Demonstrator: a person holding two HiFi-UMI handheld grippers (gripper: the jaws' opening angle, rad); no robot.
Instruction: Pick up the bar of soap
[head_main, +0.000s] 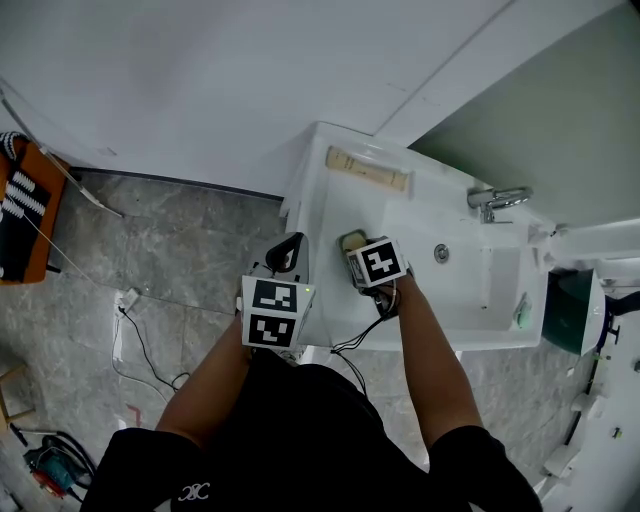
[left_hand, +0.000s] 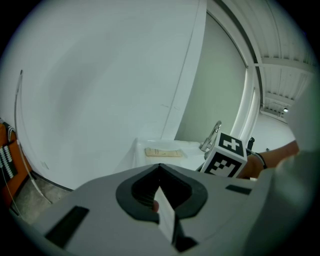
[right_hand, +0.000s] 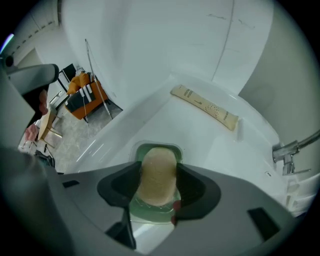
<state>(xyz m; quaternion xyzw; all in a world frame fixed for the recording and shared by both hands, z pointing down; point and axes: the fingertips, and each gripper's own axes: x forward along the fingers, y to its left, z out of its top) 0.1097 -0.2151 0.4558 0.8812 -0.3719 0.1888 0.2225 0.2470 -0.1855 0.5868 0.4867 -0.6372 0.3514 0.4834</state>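
Right gripper view: the right gripper is clenching its fingers on the bar of soap, pinching its flanks at 9 and 3 o'clock.
Soap location: sitting over the green soap dish on the sink ledge, at 7 o'clock from the beige packet.
Left gripper: hanging idle, fingers pressing together, carrying nothing.
Risk: the rounded, probably slick bar may be squirting out on lifting, or dragging the dish along.

Most of soap dish under bar of soap and right claw; packet print illegibly small.
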